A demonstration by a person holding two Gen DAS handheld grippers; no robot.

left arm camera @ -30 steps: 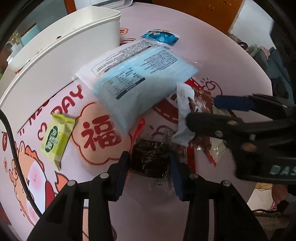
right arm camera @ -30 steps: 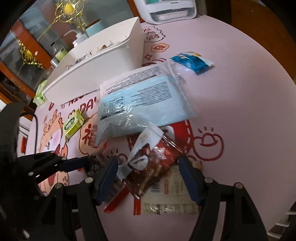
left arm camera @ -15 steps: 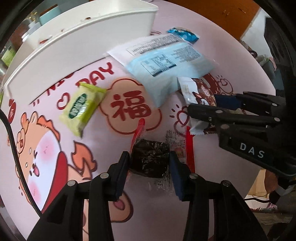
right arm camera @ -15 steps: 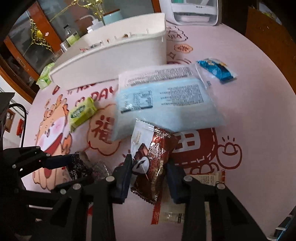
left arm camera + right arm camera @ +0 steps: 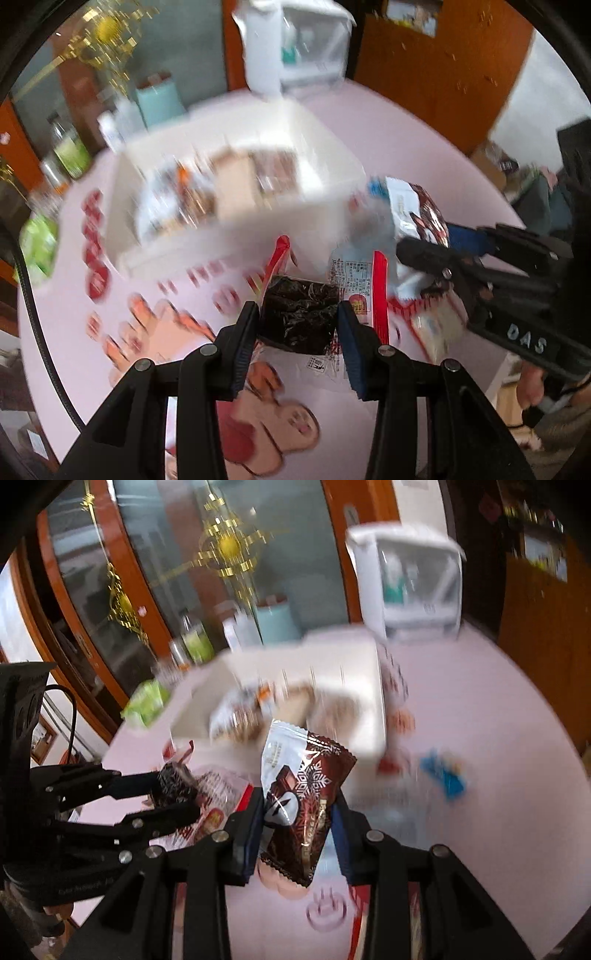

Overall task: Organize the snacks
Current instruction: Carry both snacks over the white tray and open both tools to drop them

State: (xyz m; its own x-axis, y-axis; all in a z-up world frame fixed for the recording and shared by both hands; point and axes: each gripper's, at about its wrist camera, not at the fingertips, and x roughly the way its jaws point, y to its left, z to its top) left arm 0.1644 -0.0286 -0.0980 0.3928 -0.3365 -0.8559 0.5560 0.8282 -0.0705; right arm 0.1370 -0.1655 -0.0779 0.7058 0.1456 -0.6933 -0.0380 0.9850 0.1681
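My left gripper [image 5: 299,321] is shut on a clear packet with dark contents and red edges [image 5: 301,314], held up above the pink table. My right gripper [image 5: 299,823] is shut on a brown and white snack packet [image 5: 303,797], also lifted off the table. In the left wrist view the right gripper [image 5: 424,254] shows at the right with its packet [image 5: 421,214]. In the right wrist view the left gripper [image 5: 173,794] sits low at the left. Behind both stands a white bin [image 5: 207,240] with several snacks inside, blurred.
A blue packet [image 5: 445,771] lies on the pink tablecloth [image 5: 480,720] right of the bin [image 5: 373,709]. A green packet [image 5: 38,247] lies left of it. Bottles [image 5: 195,642], a teal cup [image 5: 277,620] and a white appliance [image 5: 417,587] stand at the table's far edge.
The right gripper closed on the brown packet. Both grippers then rose from the table with their packets, and the bin's inside has come into view.
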